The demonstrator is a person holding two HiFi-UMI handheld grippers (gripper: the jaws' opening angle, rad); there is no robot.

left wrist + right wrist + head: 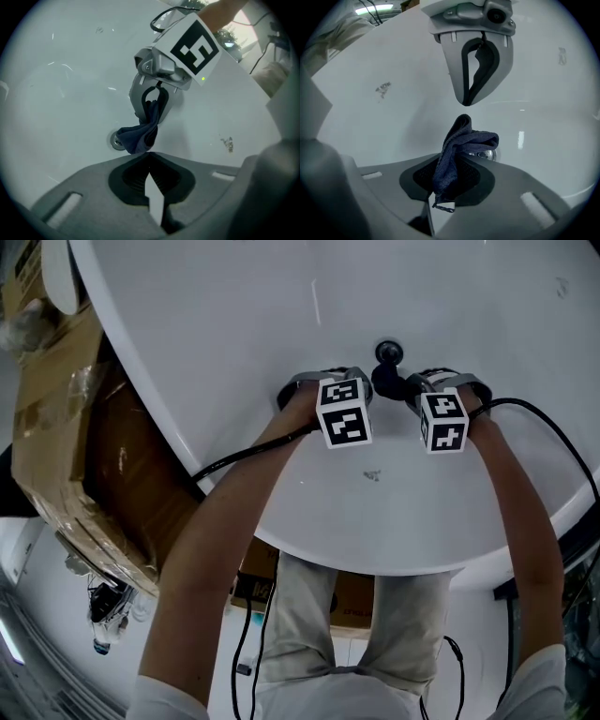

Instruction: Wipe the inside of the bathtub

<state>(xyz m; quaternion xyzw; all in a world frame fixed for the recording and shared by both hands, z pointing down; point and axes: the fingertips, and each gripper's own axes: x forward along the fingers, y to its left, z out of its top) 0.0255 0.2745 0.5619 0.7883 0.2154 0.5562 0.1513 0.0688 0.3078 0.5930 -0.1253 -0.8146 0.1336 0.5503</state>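
The white bathtub (234,324) fills the head view, with both grippers down inside it near the dark drain (388,352). My right gripper (422,388) is shut on a crumpled dark blue cloth (386,382). In the right gripper view the cloth (461,140) sticks up from my right gripper (452,161), and it hides part of the chrome drain (487,153). My left gripper (466,101) faces it from close by, tips together and empty. In the left gripper view, the left gripper (149,154) points at the hanging cloth (140,136) and the drain (114,140).
A small dark smudge (373,474) marks the tub wall near the front rim (375,563). A taped cardboard box (66,427) stands against the tub's left side. Black cables (553,427) run from both grippers over the rim.
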